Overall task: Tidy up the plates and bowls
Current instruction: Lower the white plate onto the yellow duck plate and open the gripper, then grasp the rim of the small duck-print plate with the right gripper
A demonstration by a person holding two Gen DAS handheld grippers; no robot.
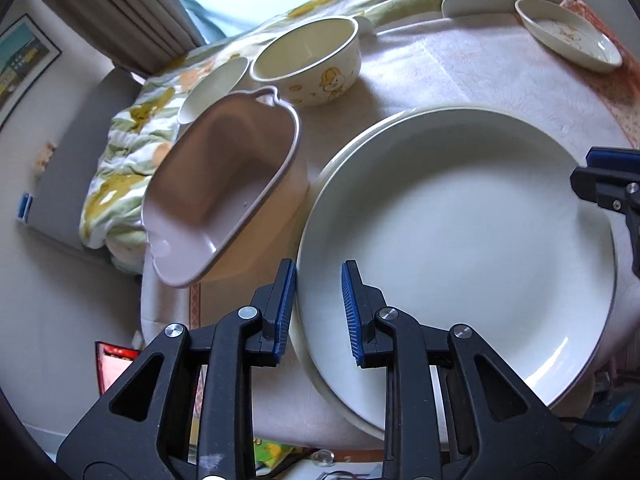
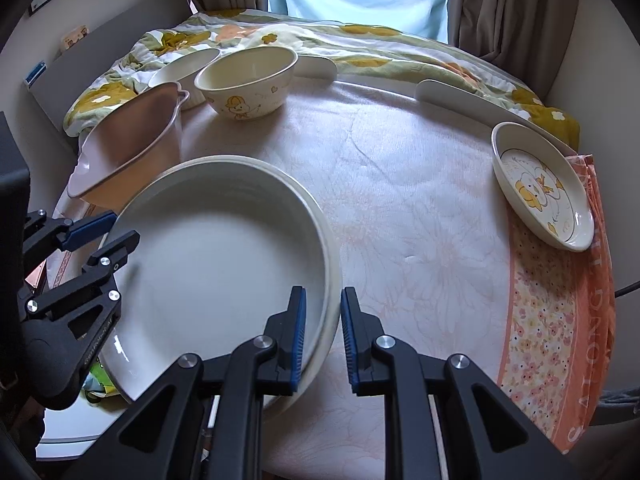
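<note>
A large white plate [image 1: 460, 240] [image 2: 224, 264] lies over a cream plate [image 1: 332, 400] [image 2: 316, 208] at the table's near left. My left gripper [image 1: 319, 266] [image 2: 120, 227] is shut on the white plate's left rim, one pad outside and one inside. On the opposite side, my right gripper [image 2: 323, 292] [image 1: 586, 168] is shut across the rim. Behind them stand a cream bowl with a chick print [image 1: 308, 64] [image 2: 248, 80] and a small white bowl [image 1: 212, 84] [image 2: 184, 68]. A shallow chick dish [image 1: 568, 36] [image 2: 540, 188] sits at the far right.
A pink oblong tub [image 1: 224, 184] [image 2: 128, 148] stands tilted right beside the plates on the left. A flat white plate [image 1: 476, 4] [image 2: 452, 98] lies at the table's back edge. Pale floral cloth [image 2: 420, 220] covers the table, and a flowered quilt [image 2: 380, 52] lies behind it.
</note>
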